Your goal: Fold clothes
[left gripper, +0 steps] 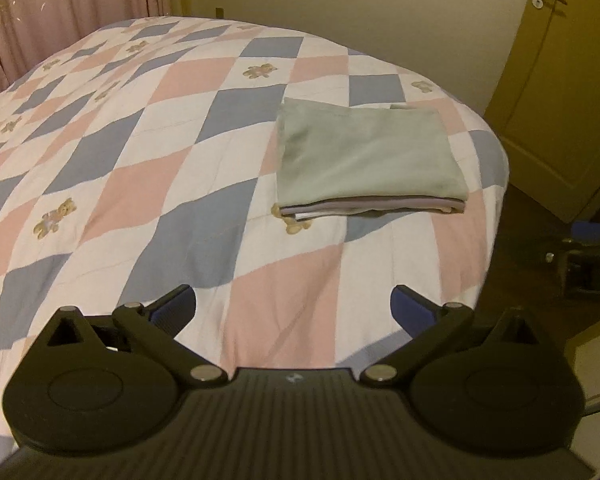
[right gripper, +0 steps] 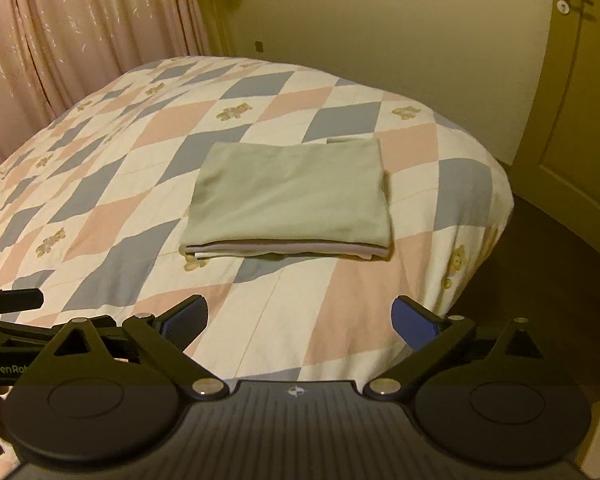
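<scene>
The folded green garment point(right gripper: 288, 196) lies on the bed point(right gripper: 120, 200) dead ahead of the right hand-held gripper point(right gripper: 300, 320), long axis crosswise. It sits ahead-right of the left hand-held gripper point(left gripper: 294, 308). Both stand wide apart, empty; the right looks nearer.

Both grippers, left gripper point(left gripper: 294, 312) and right gripper point(right gripper: 300, 322), are black with blue pads (silver rivets).

Door point(left gripper: 556, 92) (right side) cut off
</scene>
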The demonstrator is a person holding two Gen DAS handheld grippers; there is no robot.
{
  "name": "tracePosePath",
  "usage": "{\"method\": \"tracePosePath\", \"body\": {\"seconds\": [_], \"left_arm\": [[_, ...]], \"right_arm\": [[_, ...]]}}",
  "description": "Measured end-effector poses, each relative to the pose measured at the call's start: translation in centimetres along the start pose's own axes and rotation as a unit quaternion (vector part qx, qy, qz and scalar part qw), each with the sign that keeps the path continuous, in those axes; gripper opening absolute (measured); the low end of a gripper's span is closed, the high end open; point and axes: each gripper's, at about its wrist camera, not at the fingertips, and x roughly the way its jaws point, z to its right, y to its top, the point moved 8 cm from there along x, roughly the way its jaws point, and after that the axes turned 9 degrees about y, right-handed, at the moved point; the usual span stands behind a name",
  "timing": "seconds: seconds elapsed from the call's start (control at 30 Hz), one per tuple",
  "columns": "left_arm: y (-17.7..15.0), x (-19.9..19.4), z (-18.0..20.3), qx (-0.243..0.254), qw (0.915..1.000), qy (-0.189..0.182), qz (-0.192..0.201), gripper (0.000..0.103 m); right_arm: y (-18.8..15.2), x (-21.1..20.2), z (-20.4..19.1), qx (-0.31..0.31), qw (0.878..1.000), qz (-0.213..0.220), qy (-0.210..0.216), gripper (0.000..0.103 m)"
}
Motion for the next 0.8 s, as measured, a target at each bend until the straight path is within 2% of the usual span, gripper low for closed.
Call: {"method": "tracePosePath", "body": {"seconds": [0.33,0.8], "left_arm": [[0.1,-2.6,0.9,-0.002,1.0,0.0,0.002,0.102],[0.3,-1.6,3.1,0.012,0.9999,-0.011,-0.005,0.102]], "right_arm": [[0.1,-2.9,-1.1,0.008,1.0,0.006,-0.002,0.101],[-0.9,-2.8,0.9,0.03,0.999,0.003,-0.016,0.101]]}}
